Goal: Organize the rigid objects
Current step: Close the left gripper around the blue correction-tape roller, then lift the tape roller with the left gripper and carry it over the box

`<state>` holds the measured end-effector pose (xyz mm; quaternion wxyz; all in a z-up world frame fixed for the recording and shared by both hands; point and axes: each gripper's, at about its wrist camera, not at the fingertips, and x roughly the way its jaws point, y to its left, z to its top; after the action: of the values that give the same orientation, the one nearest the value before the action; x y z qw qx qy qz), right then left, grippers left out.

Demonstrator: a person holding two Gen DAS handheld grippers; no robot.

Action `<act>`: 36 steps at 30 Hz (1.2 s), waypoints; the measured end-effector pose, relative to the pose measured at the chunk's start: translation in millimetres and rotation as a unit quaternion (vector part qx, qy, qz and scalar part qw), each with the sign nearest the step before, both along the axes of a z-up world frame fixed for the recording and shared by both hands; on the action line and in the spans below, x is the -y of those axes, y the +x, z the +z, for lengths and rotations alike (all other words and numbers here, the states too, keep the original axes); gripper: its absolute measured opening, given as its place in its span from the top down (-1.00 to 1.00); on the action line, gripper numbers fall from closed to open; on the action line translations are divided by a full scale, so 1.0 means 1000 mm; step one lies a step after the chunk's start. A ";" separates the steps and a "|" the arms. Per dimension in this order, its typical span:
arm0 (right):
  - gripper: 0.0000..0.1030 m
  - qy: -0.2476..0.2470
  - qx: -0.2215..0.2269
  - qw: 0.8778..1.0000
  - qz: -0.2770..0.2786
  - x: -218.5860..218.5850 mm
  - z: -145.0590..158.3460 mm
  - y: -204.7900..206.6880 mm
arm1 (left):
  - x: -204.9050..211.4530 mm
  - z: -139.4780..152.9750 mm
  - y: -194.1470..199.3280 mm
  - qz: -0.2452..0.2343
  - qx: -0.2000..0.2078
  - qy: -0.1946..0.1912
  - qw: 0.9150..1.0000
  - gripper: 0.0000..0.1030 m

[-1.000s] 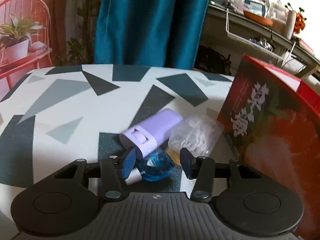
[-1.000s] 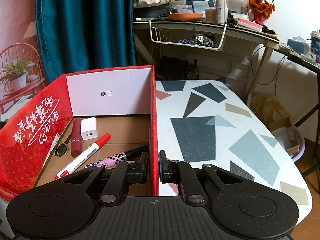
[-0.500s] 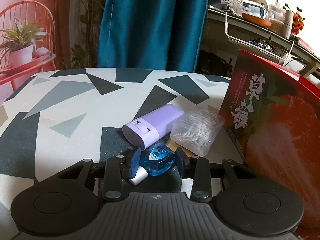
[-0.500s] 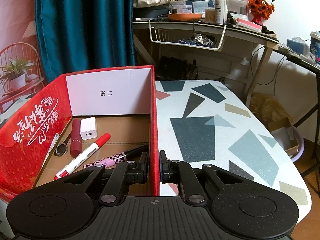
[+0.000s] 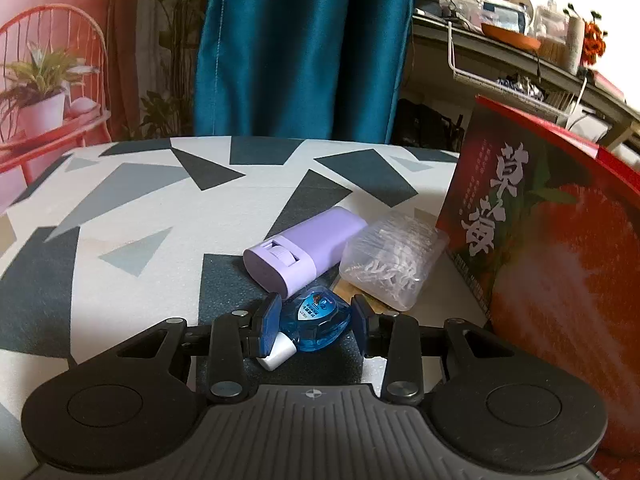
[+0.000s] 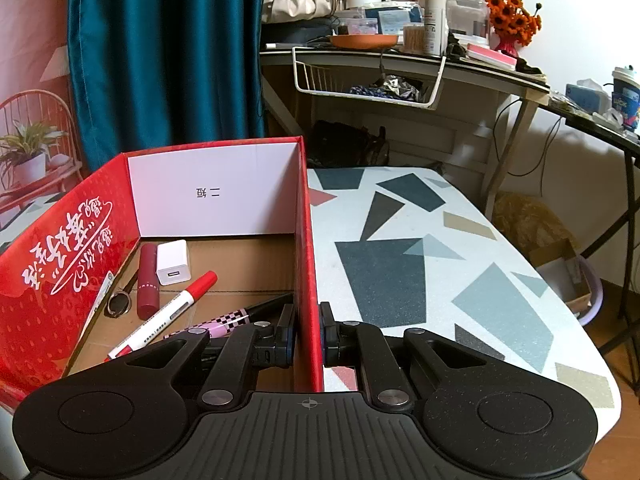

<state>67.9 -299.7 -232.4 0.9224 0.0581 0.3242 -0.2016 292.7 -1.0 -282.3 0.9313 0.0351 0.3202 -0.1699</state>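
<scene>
Patterned table, jaws gripping blue correction tape

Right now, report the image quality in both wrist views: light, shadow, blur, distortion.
Left wrist view: dim and bluish, strong fisheye bending of the table edge, dark vignette corners, red box soft and smeared at the right; the blue correction tape stays sharp. Right wrist view: brighter daylight, crisp across the box contents, white wall nearly blown out, shelf lines curved.
</scene>
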 end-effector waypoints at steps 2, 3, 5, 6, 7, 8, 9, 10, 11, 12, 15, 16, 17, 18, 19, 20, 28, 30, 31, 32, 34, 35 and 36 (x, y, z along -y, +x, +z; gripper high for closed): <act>0.80 0.000 -0.001 1.000 0.001 0.000 0.000 0.000 | 0.007 0.000 -0.002 -0.001 0.007 0.023 1.000 0.23; 0.80 -0.001 -0.001 1.000 0.001 0.000 0.000 0.000 | 0.008 0.000 -0.003 -0.002 0.008 0.029 1.000 0.23; 0.80 0.000 -0.001 1.000 0.002 0.000 0.000 0.000 | 0.011 0.000 -0.005 -0.005 0.011 0.036 0.999 0.23; 0.80 0.001 0.000 1.000 0.002 0.001 0.000 0.000 | 0.011 0.000 -0.005 -0.007 0.010 0.036 0.999 0.23; 0.80 0.002 0.000 1.000 0.002 0.001 0.000 0.000 | 0.011 0.001 -0.005 -0.008 0.008 0.035 0.999 0.23; 0.80 0.003 0.001 1.000 0.002 0.001 0.000 0.000 | 0.010 0.001 -0.005 -0.009 0.006 0.033 0.999 0.24; 0.80 0.004 0.001 1.000 0.002 0.001 0.000 0.000 | 0.010 0.002 -0.004 -0.010 0.005 0.033 0.999 0.24; 0.81 0.004 0.002 1.000 0.003 0.001 0.000 -0.001 | 0.010 0.002 -0.004 -0.011 0.003 0.033 0.999 0.24; 0.81 0.006 0.002 1.000 0.003 0.001 0.000 0.000 | 0.010 0.003 -0.004 -0.011 0.002 0.036 0.999 0.24; 0.81 0.007 0.003 1.000 0.003 0.002 0.000 -0.001 | 0.011 0.004 -0.006 -0.011 0.002 0.040 0.999 0.24; 0.81 0.009 0.005 1.000 0.003 0.002 0.000 -0.001 | 0.013 0.006 -0.011 -0.023 0.004 0.041 0.999 0.24; 0.81 0.010 0.006 1.000 0.003 0.003 0.000 -0.001 | 0.013 0.008 -0.012 -0.025 0.004 0.037 0.999 0.24; 0.81 0.010 0.007 1.000 0.003 0.003 0.000 -0.001 | 0.012 0.010 -0.014 -0.027 0.003 0.032 0.999 0.24; 0.81 0.011 0.007 1.000 0.003 0.003 0.000 -0.002 | 0.011 0.013 -0.015 -0.028 0.003 0.025 0.999 0.24; 0.81 0.012 0.008 1.000 0.003 0.003 -0.001 -0.002 | 0.010 0.015 -0.016 -0.028 0.004 0.021 0.999 0.24; 0.81 0.012 0.009 1.000 0.002 0.003 -0.001 -0.002 | 0.010 0.018 -0.016 -0.030 0.004 0.018 0.999 0.24; 0.81 0.014 0.011 1.000 0.002 0.003 -0.001 -0.002 | 0.019 0.071 -0.020 -0.081 0.050 -0.022 0.995 0.24; 0.81 0.015 0.012 1.000 0.002 0.003 -0.001 -0.002 | 0.029 0.088 -0.024 -0.103 0.069 -0.030 0.992 0.24; 0.81 0.015 0.012 1.000 0.002 0.003 -0.001 -0.002 | 0.036 0.096 -0.026 -0.119 0.081 -0.032 0.989 0.24; 0.81 0.015 0.012 1.000 0.002 0.003 -0.001 -0.002 | 0.043 0.103 -0.030 -0.133 0.091 -0.034 0.986 0.24; 0.81 0.015 0.012 1.000 0.002 0.003 -0.001 -0.002 | 0.058 0.112 -0.037 -0.165 0.114 -0.038 0.979 0.24; 0.81 0.015 0.012 1.000 0.002 0.003 -0.001 -0.002 | 0.067 0.114 -0.041 -0.186 0.121 -0.038 0.974 0.24; 0.81 0.016 0.013 1.000 0.003 0.004 -0.001 -0.002 | 0.075 0.114 -0.044 -0.204 0.123 -0.032 0.971 0.24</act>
<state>66.1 -303.4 -233.4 0.9259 0.0749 0.3160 -0.1932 248.7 -75.6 -168.5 0.9100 0.0904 0.1833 -0.3608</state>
